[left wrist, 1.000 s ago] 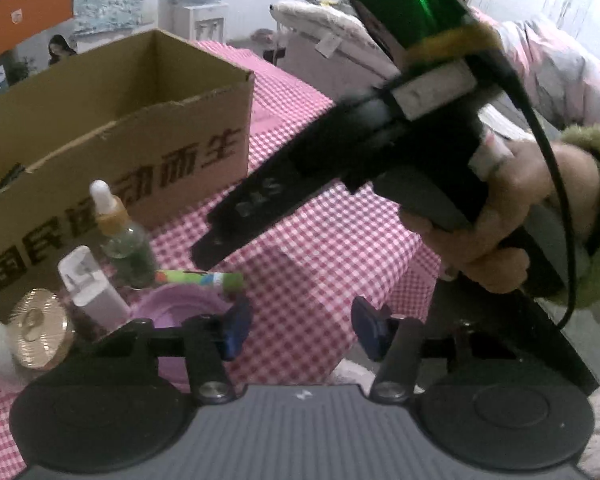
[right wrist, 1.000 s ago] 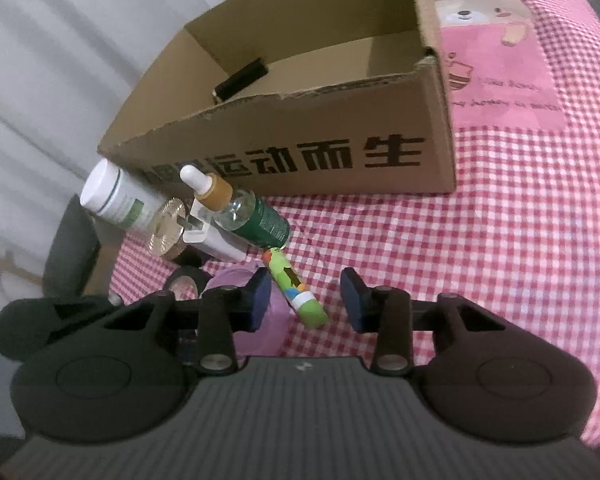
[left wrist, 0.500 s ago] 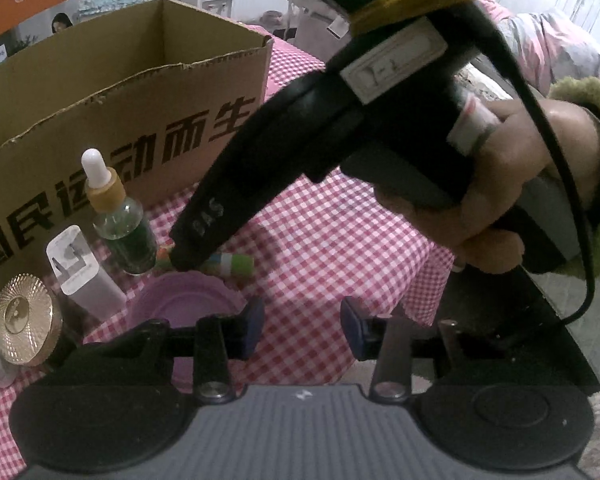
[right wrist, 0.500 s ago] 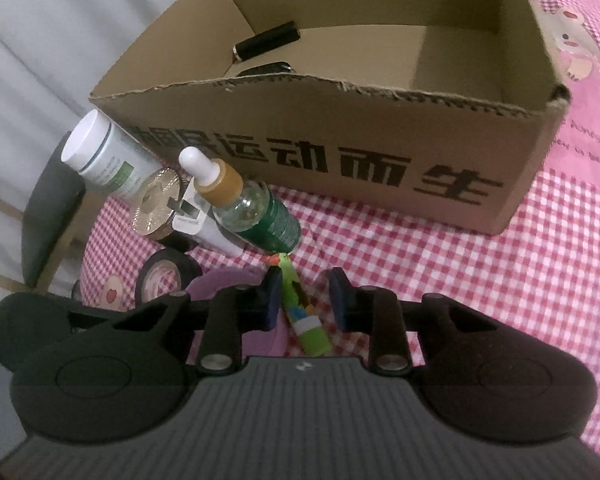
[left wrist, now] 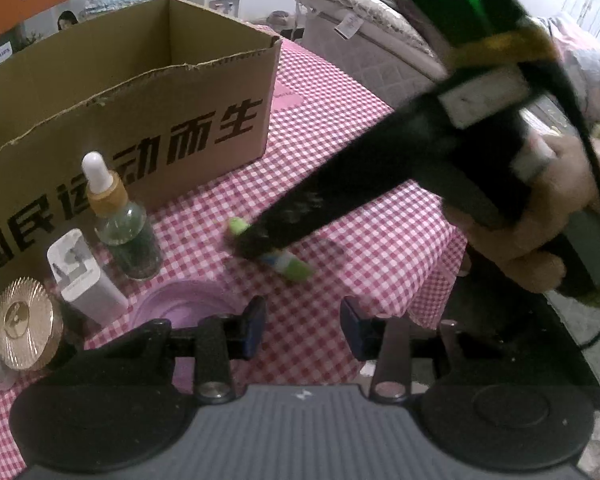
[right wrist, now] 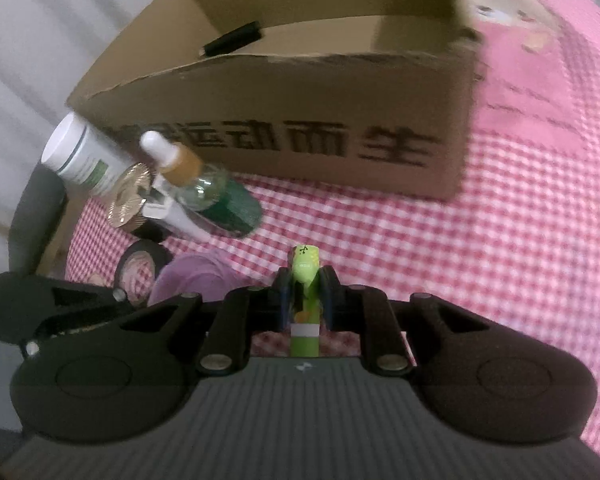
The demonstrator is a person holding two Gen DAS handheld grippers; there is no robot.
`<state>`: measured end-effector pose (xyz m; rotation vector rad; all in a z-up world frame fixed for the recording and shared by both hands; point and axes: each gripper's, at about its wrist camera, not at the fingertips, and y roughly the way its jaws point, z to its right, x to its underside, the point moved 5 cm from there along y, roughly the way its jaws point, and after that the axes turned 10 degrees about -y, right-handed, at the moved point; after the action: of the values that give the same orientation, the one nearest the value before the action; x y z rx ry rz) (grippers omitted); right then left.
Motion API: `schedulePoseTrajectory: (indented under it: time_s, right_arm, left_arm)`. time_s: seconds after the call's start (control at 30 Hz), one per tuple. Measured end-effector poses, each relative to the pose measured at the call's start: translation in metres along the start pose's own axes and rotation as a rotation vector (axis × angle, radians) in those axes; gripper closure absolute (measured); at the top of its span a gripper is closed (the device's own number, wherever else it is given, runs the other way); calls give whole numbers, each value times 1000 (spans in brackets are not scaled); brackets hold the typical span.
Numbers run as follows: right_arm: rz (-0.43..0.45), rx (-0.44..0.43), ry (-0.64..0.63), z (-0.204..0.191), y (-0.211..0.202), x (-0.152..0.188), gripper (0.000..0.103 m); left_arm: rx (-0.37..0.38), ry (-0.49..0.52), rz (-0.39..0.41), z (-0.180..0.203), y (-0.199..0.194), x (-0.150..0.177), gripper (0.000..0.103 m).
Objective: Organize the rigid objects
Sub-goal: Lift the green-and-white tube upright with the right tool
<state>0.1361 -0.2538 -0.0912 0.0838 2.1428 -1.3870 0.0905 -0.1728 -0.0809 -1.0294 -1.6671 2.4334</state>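
Note:
A green lip-balm tube [right wrist: 305, 270] with a cartoon print is clamped across its middle by my right gripper [right wrist: 305, 298], which is shut on it just above the checked cloth. In the left wrist view, both ends of the tube [left wrist: 296, 268] stick out past the right gripper's black fingers [left wrist: 268, 232], and a person's hand holds that tool. My left gripper [left wrist: 302, 328] hangs low near the table edge, slightly open, with nothing between its pads. The open cardboard box [right wrist: 300, 120] stands behind, with a black object [right wrist: 234, 42] inside.
Left of the tube stand a green dropper bottle [left wrist: 124, 224], a white charger [left wrist: 80, 276], a gold lid [left wrist: 26, 324] and a purple lid [left wrist: 180, 304]. A white jar [right wrist: 84, 156] and a black tape roll [right wrist: 140, 268] sit further left. The cardboard box [left wrist: 140, 100] blocks the back.
The right gripper came down over the tube and shut on it. The tube has shifted right, away from the purple lid. The left gripper's pads have narrowed somewhat.

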Motion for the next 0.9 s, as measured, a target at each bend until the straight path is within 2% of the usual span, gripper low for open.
schedulePoseTrajectory:
  time_s: [0.27, 0.37, 0.63, 0.9]
  right_arm:
    - [42, -10, 106, 19, -14, 23, 88]
    - [51, -12, 110, 21, -15, 26, 89]
    - [73, 1, 79, 15, -15, 25, 88]
    - [104, -22, 125, 17, -25, 30, 88]
  left_arm:
    - [-8, 1, -26, 9, 20, -13, 60]
    - [-12, -13, -43, 8, 29, -17, 58]
    - [-8, -19, -14, 10, 35, -24, 54]
    - [10, -60, -1, 8, 23, -26, 54]
